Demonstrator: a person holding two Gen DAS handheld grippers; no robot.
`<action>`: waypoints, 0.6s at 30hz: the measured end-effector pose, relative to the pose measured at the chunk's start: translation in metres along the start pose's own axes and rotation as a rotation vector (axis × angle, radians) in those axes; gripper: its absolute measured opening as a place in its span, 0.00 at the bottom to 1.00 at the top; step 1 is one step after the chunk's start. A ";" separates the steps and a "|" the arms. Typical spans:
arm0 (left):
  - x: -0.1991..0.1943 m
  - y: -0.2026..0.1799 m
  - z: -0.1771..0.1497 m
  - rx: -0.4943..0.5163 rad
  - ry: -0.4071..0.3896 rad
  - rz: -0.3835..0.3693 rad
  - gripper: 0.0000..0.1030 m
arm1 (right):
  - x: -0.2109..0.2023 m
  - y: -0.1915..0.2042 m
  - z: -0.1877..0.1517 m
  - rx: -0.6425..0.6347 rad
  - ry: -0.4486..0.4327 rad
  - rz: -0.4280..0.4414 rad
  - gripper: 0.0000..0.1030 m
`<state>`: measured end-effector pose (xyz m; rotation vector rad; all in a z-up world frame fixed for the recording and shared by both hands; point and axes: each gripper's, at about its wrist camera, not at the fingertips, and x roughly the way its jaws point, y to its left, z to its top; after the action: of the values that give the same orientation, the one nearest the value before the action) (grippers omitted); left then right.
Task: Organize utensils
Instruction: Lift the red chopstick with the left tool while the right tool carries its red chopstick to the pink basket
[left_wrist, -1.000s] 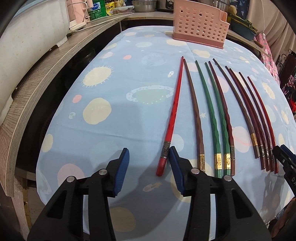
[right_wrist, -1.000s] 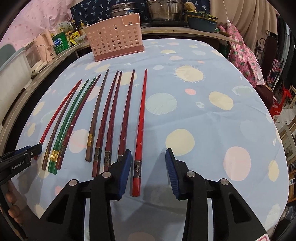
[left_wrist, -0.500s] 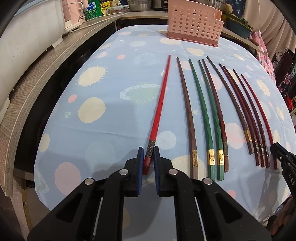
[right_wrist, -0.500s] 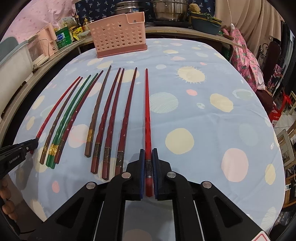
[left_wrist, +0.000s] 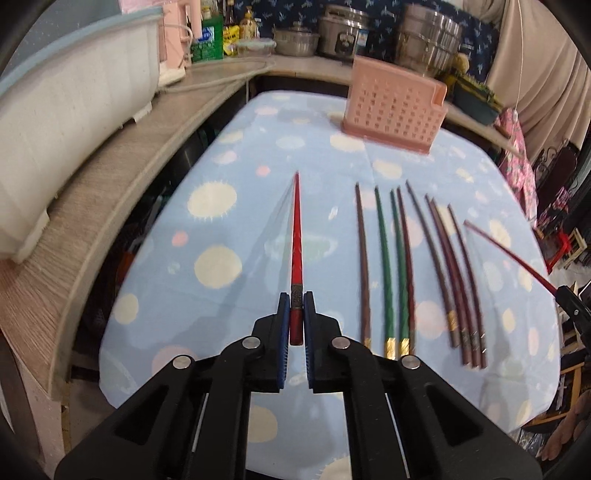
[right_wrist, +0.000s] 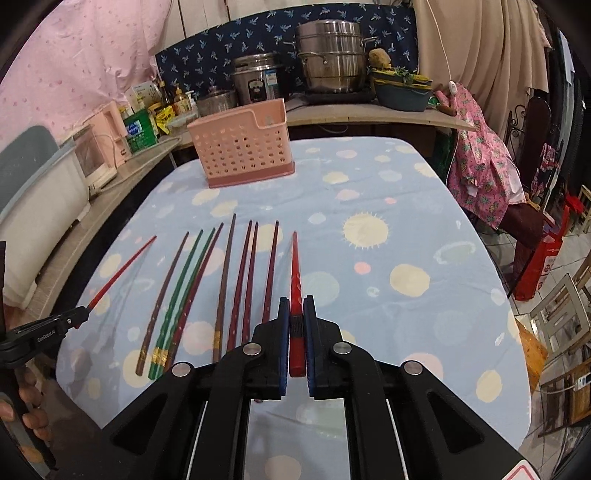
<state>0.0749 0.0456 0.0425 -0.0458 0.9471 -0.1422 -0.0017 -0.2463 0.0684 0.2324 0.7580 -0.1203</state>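
Each gripper holds one red chopstick by its thick end, lifted off the blue spotted tablecloth (left_wrist: 221, 266). My left gripper (left_wrist: 295, 296) is shut on the left red chopstick (left_wrist: 296, 229), which points forward. My right gripper (right_wrist: 295, 300) is shut on the right red chopstick (right_wrist: 295, 266). In the right wrist view the left gripper (right_wrist: 75, 318) shows at the left edge with its chopstick (right_wrist: 123, 267) raised. Several brown, green and dark red chopsticks (right_wrist: 221, 280) lie in a row between them. A pink perforated holder (right_wrist: 240, 147) stands empty at the table's far end.
A wooden counter (left_wrist: 110, 177) curves along the left with a white tub (left_wrist: 66, 122) on it. Steel pots (right_wrist: 328, 59) and bottles stand behind the holder. A chair with pink cloth (right_wrist: 484, 173) stands at the table's right side. A hand (right_wrist: 33, 398) shows at lower left.
Both grippers went from open around the outermost red chopsticks to shut on them. Both then rose, lifting the two chopsticks off the cloth. The other chopsticks stayed in place.
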 end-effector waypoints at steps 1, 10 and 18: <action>-0.005 0.000 0.007 -0.003 -0.017 -0.006 0.07 | -0.004 -0.002 0.009 0.007 -0.018 0.006 0.07; -0.039 0.001 0.107 -0.049 -0.183 -0.056 0.07 | -0.021 -0.010 0.107 0.015 -0.181 0.038 0.07; -0.048 -0.014 0.203 -0.058 -0.282 -0.059 0.07 | -0.007 -0.009 0.181 0.039 -0.266 0.081 0.07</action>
<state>0.2110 0.0342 0.2010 -0.1439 0.6688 -0.1579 0.1119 -0.3002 0.1990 0.2775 0.4816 -0.0866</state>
